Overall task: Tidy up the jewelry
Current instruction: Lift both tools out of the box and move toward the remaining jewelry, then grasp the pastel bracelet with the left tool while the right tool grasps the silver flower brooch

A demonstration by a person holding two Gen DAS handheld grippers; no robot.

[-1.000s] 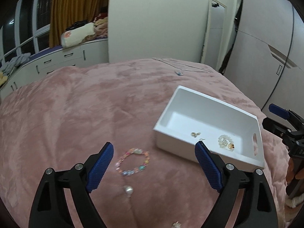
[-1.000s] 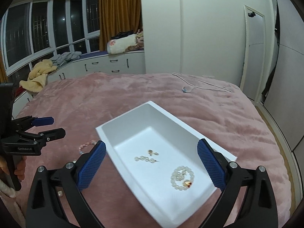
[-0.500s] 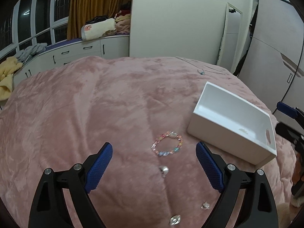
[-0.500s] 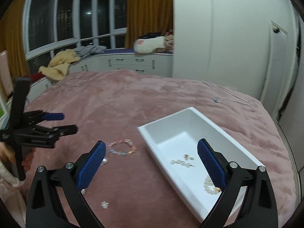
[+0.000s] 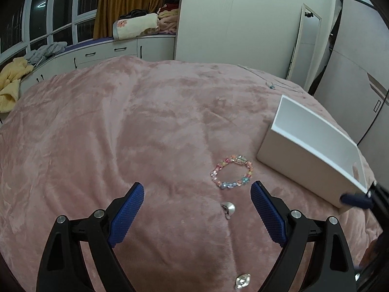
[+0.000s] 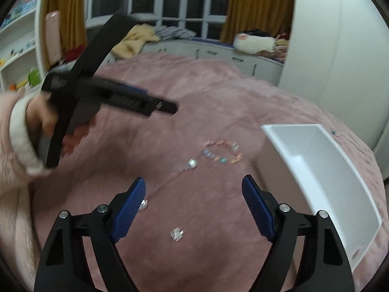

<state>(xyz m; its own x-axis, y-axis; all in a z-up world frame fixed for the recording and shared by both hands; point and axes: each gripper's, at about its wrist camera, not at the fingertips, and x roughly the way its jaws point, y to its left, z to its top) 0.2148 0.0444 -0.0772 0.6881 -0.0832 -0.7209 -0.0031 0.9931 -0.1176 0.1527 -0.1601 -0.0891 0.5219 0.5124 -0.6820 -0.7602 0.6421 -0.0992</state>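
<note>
A pastel bead bracelet (image 5: 231, 171) lies on the pink blanket, just left of the white tray (image 5: 299, 155). A silver pearl pendant (image 5: 228, 208) lies near it, and a small silver charm (image 5: 242, 281) lies closer to me. My left gripper (image 5: 196, 215) is open and empty, hovering short of the pendant. In the right wrist view, my right gripper (image 6: 193, 209) is open and empty above a sparkly charm (image 6: 177, 233); the bracelet (image 6: 222, 151), pendant (image 6: 191, 163), another silver piece (image 6: 143, 204) and tray (image 6: 323, 185) show there. The left gripper (image 6: 160, 105) shows side-on.
The pink blanket (image 5: 121, 133) covers the bed. A thin necklace (image 5: 271, 85) lies at the far edge. White drawers (image 5: 97, 56) with piled clothes run along the windows behind. A mirror and wardrobe stand at the right.
Both grippers have swung left and pulled back from the tray. The tray has slid to the right of both views, and the bracelet and loose pieces now lie ahead of the fingers.
</note>
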